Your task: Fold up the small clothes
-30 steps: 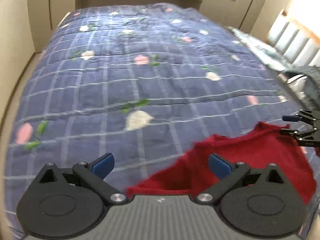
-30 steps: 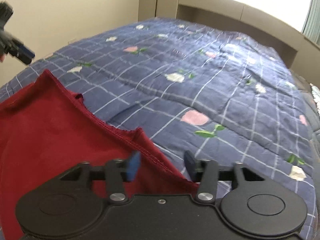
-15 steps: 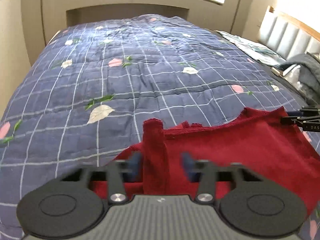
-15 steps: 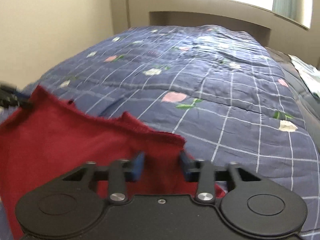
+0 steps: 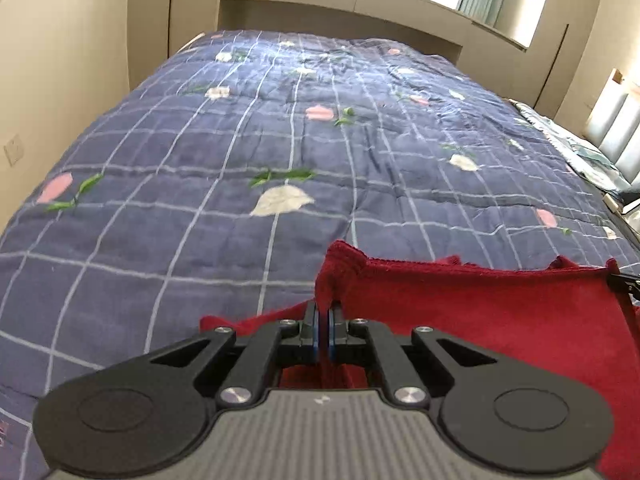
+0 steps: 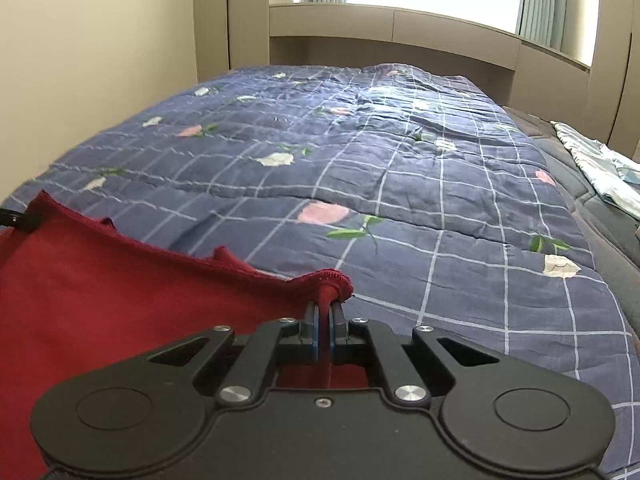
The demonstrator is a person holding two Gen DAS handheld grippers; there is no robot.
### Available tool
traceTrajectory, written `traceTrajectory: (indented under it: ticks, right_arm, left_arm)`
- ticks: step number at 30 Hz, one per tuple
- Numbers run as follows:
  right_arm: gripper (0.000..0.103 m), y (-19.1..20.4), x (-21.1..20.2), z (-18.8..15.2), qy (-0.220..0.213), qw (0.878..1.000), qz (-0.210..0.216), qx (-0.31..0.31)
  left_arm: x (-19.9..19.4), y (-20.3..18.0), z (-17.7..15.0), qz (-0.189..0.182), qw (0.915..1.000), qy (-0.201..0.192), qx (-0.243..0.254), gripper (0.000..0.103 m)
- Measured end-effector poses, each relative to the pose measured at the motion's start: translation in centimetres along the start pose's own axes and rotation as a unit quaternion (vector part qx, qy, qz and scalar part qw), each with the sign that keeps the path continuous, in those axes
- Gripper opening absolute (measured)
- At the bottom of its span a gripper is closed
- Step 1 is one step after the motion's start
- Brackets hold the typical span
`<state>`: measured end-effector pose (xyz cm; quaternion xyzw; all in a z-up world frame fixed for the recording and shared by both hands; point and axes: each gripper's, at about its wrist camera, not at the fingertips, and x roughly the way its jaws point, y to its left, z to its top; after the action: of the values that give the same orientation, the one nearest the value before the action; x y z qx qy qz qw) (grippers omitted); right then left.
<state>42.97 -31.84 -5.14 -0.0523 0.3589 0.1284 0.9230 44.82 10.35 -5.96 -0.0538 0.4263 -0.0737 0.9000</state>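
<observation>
On quilt (image 5: 280, 152), near edge: red cloth (image 5: 480, 308). Left gripper (image 5: 323, 330) just squeezed tight on left top corner. Right gripper (image 6: 324, 330) just squeezed tight on right top corner. Both corners grabbed, top edge pulled straight. No fold made yet; folding all left.

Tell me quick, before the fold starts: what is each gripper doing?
Left gripper: closed on a corner of the red cloth.
Right gripper: closed on the cloth's other corner.

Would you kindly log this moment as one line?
left gripper: shut on red garment | right gripper: shut on red garment | garment over quilt
</observation>
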Motion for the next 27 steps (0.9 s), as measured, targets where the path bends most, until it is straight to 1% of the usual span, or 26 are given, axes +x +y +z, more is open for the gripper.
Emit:
traceTrajectory:
  ticks: [1, 2, 3, 4, 5, 6, 7, 8, 9, 11, 12, 13, 14, 18, 20, 24, 27]
  right_arm:
    - [0.005, 0.1, 0.1, -0.1, 0.001, 1.000, -0.003, -0.005]
    - [0.009, 0.2, 0.1, -0.1, 0.001, 1.000, -0.005, -0.012]
    - [0.012, 0.3, 0.0, -0.1, 0.002, 1.000, -0.011, -0.017]
    - [0.021, 0.5, -0.2, 0.0, 0.000, 1.000, -0.019, -0.025]
    - [0.033, 0.8, -0.6, 0.0, -0.006, 0.999, -0.025, -0.032]
    - [0.041, 1.0, -1.0, 0.1, -0.012, 0.999, -0.030, -0.039]
    - [0.062, 1.4, -1.4, 0.2, -0.019, 0.998, -0.033, -0.047]
    - [0.077, 1.9, -1.8, 0.2, -0.029, 0.997, -0.035, -0.057]
    - [0.081, 2.5, -2.3, 0.3, -0.040, 0.996, -0.039, -0.070]
    - [0.091, 4.0, -2.9, 0.6, -0.054, 0.992, -0.048, -0.099]
    - [0.094, 4.9, -2.9, 0.7, -0.057, 0.990, -0.048, -0.116]
    - [0.099, 5.9, -2.9, 0.9, -0.060, 0.988, -0.048, -0.132]
    - [0.100, 6.7, -2.8, 1.0, -0.062, 0.986, -0.048, -0.145]
    - [0.100, 11.0, -1.5, 1.3, -0.058, 0.978, -0.047, -0.194]
    - [0.100, 12.7, -0.4, 1.4, -0.051, 0.978, -0.043, -0.200]
    - [0.100, 15.1, 1.7, 1.1, -0.043, 0.981, -0.018, -0.190]
    - [0.100, 16.1, 1.9, 0.4, -0.040, 0.978, -0.019, -0.202]
  left_arm:
    - [0.2, 0.1, -0.1, -0.002, 1.0000, 0.001, -0.004, 0.004]
    - [0.2, 0.2, -0.1, -0.005, 0.9999, 0.001, -0.010, 0.008]
    - [0.1, 0.3, -0.1, -0.008, 0.9998, 0.001, -0.017, 0.015]
    - [-0.3, 0.4, -0.1, -0.008, 0.9997, -0.001, -0.025, 0.023]
    - [-0.5, 0.5, -0.1, -0.007, 0.9995, -0.002, -0.031, 0.046]
    - [-0.8, 0.5, 0.0, -0.006, 0.9993, -0.005, -0.035, 0.068]
    - [-1.4, 0.5, -0.2, -0.002, 0.9991, -0.016, -0.038, 0.075]
    - [-2.0, 0.4, -0.3, 0.005, 0.9988, -0.029, -0.038, 0.082]
    - [-2.4, 0.3, -0.4, 0.016, 0.9986, -0.036, -0.036, 0.086]
    - [-3.1, -0.3, -0.5, 0.047, 0.9976, -0.043, -0.028, 0.092]
    - [-3.4, -0.5, -0.6, 0.062, 0.9967, -0.045, -0.026, 0.093]
    - [-3.7, -0.8, -0.8, 0.077, 0.9958, -0.044, -0.024, 0.093]
    - [-4.0, -1.1, -1.0, 0.086, 0.9951, -0.041, -0.023, 0.094]
    - [-6.1, -1.3, -2.8, 0.094, 0.9933, -0.052, -0.043, 0.102]
    - [-7.4, -1.2, -4.2, 0.093, 0.9921, -0.060, -0.059, 0.102]
    - [-9.4, -0.3, -7.0, 0.078, 0.9898, -0.068, -0.098, 0.103]
    - [-10.6, 0.3, -9.1, 0.078, 0.9878, -0.070, -0.115, 0.103]
